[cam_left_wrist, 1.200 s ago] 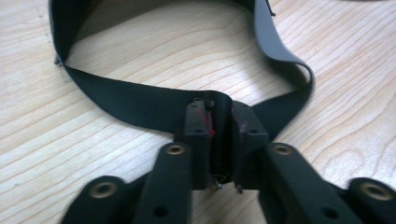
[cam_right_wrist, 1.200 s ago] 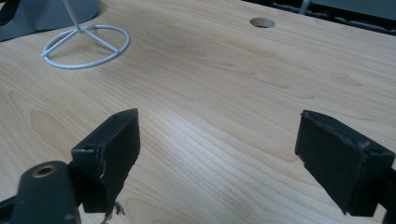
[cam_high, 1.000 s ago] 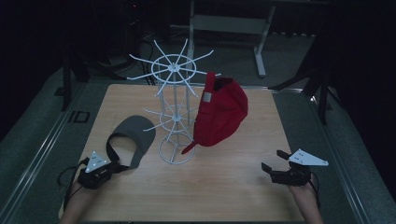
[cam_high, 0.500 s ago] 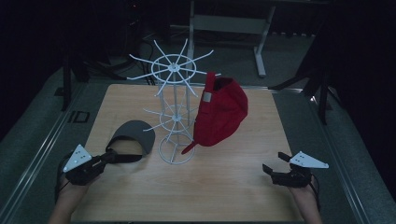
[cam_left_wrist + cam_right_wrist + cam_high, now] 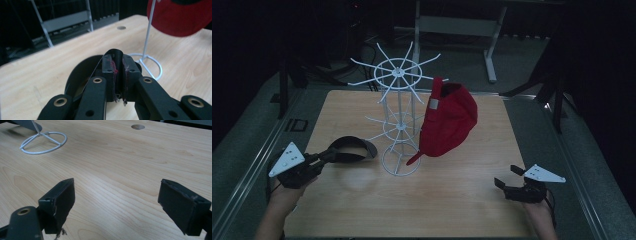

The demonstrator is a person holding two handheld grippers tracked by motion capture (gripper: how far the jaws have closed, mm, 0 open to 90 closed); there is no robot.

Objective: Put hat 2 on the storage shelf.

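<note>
A red cap [image 5: 449, 122] hangs on the right side of a white wire rack [image 5: 398, 100] standing mid-table. Left of the rack's base, a dark grey cap [image 5: 352, 148] is held just above the wood. My left gripper [image 5: 329, 156] is shut on that cap's edge; in the left gripper view the fabric [image 5: 80, 72] folds up between the closed jaws of that gripper [image 5: 118, 62], with the red cap [image 5: 180, 17] at the upper right. My right gripper [image 5: 507, 176] rests near the table's front right, open, and between the jaws of that gripper [image 5: 125, 200] is only bare wood.
The rack's ring base [image 5: 43, 141] sits on the wooden table [image 5: 462, 200], which has a round hole [image 5: 138, 126] in it. A metal-framed stand [image 5: 452, 25] is behind the table. Dark floor surrounds the table edges.
My left gripper has swung out to the left and turned toward the dark cap, which has risen off the table on its edge. The right gripper has barely moved.
</note>
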